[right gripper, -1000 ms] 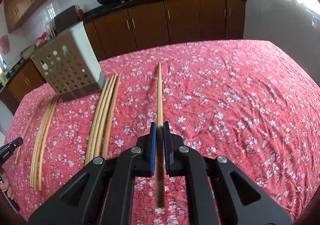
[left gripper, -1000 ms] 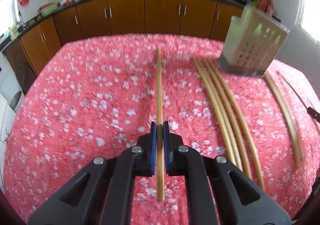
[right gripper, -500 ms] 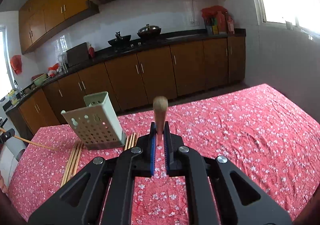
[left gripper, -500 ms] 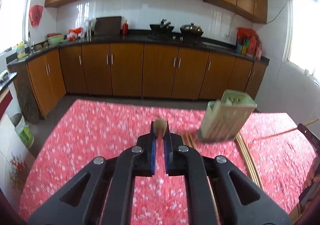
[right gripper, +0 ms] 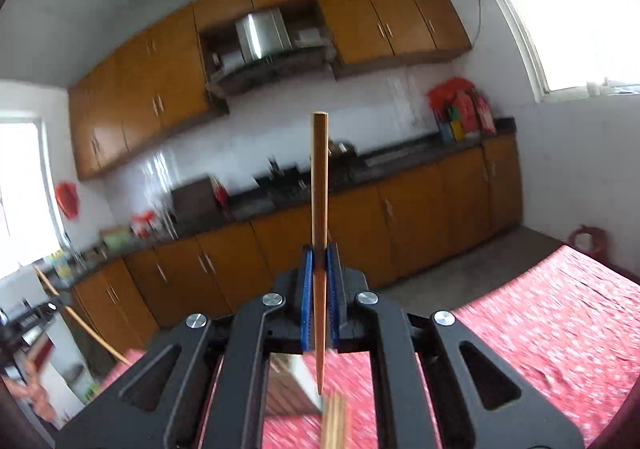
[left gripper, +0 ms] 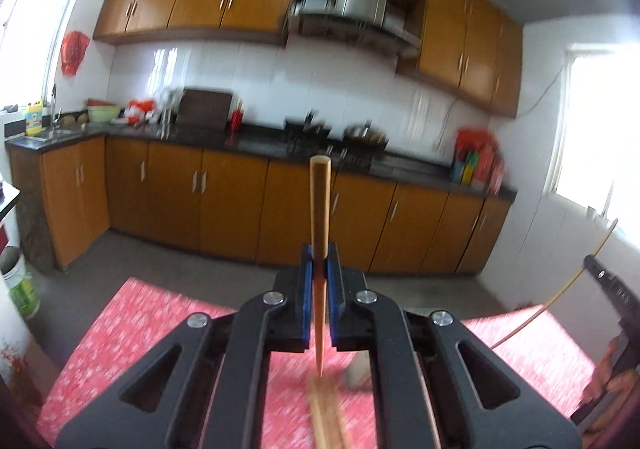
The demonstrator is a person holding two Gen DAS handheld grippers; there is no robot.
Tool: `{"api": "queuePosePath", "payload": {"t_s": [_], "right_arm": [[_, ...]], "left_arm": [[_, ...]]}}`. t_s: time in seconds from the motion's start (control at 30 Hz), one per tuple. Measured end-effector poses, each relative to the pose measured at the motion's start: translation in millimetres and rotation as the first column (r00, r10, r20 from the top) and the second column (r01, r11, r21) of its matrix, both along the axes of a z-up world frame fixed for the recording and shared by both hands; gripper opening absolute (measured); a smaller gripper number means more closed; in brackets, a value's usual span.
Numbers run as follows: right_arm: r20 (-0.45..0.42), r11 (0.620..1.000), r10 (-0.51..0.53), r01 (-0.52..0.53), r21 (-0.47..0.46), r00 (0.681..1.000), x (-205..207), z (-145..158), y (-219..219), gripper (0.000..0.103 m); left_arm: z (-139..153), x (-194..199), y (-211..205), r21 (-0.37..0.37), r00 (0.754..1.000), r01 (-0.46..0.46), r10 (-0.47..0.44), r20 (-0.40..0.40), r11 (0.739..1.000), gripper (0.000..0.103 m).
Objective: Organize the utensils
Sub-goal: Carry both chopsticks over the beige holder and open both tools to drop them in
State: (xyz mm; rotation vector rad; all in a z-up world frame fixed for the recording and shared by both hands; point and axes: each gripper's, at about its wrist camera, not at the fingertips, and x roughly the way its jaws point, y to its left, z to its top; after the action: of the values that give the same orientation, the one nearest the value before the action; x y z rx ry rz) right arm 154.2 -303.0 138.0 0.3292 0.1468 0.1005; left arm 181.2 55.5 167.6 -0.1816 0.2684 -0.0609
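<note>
The left gripper (left gripper: 319,269) is clamped on a wooden chopstick (left gripper: 319,217), blunt end up, tip pointing down toward the red floral tablecloth (left gripper: 132,325). The right gripper (right gripper: 319,269) is likewise clamped on its own chopstick (right gripper: 319,185), held upright. Blurred loose chopsticks (left gripper: 326,415) lie on the cloth below. Brown cabinets (left gripper: 168,193) line the wall beyond.

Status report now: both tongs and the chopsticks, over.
Left tongs shut on chopstick. Right tongs shut on second chopstick. Both upright, nothing blocking seen.
</note>
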Motion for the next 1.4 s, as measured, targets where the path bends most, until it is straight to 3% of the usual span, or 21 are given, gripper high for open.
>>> {"api": "queuePosePath", "payload": {"t_s": [0.17,0.27,0.67,0.87,0.9,0.93,1.0,1.23,1.4], "right_arm": [[0.051,1.000,0.024,-0.023,-0.008,0.998,20.2,5.8,26.7,0.008],[0.042,0.999,0.033,-0.032,-0.030,0.999,36.8,-3.7,40.0,0.008],[-0.112,0.993,0.081,-0.090,-0.076,0.990,67.3,-55.0,67.2,0.008],[-0.144,0.991,0.099,-0.111,-0.074,0.985,64.0,-62.3,68.9,0.009],[-0.148,0.991,0.102,-0.114,-0.074,0.984,62.6,-61.8,68.4,0.014],[-0.151,0.991,0.101,-0.114,-0.074,0.983,61.3,-61.1,68.0,0.029],[-0.139,0.992,0.091,-0.102,-0.072,0.986,56.9,-56.8,65.1,0.050],[-0.094,0.995,0.055,-0.063,-0.074,0.994,23.8,-40.9,40.8,0.051],[-0.157,0.997,-0.008,-0.004,-0.075,0.988,4.5,-55.6,15.1,0.051]], "left_arm": [[19.8,15.0,-34.6,-0.039,0.994,0.039,-0.035,0.102,0.998,0.008],[14.8,27.9,-55.9,-0.027,0.992,0.065,-0.062,0.110,0.998,0.008],[-58.2,76.9,-87.8,0.037,0.994,0.109,-0.108,-0.016,0.993,0.008],[-75.1,80.1,-83.2,0.028,0.992,0.115,-0.113,-0.064,0.993,0.008],[-76.3,77.1,-80.1,0.025,0.992,0.113,-0.111,-0.065,0.993,0.010],[-76.5,75.9,-78.3,0.020,0.991,0.114,-0.113,-0.066,0.993,0.015],[-74.1,71.6,-74.9,0.011,0.993,0.105,-0.104,-0.060,0.994,0.025],[-56.4,36.8,-48.6,-0.036,0.997,0.074,-0.075,-0.023,0.997,0.035],[-58.9,2.7,-17.8,-0.038,0.999,0.015,-0.016,-0.037,0.999,0.038]]}}
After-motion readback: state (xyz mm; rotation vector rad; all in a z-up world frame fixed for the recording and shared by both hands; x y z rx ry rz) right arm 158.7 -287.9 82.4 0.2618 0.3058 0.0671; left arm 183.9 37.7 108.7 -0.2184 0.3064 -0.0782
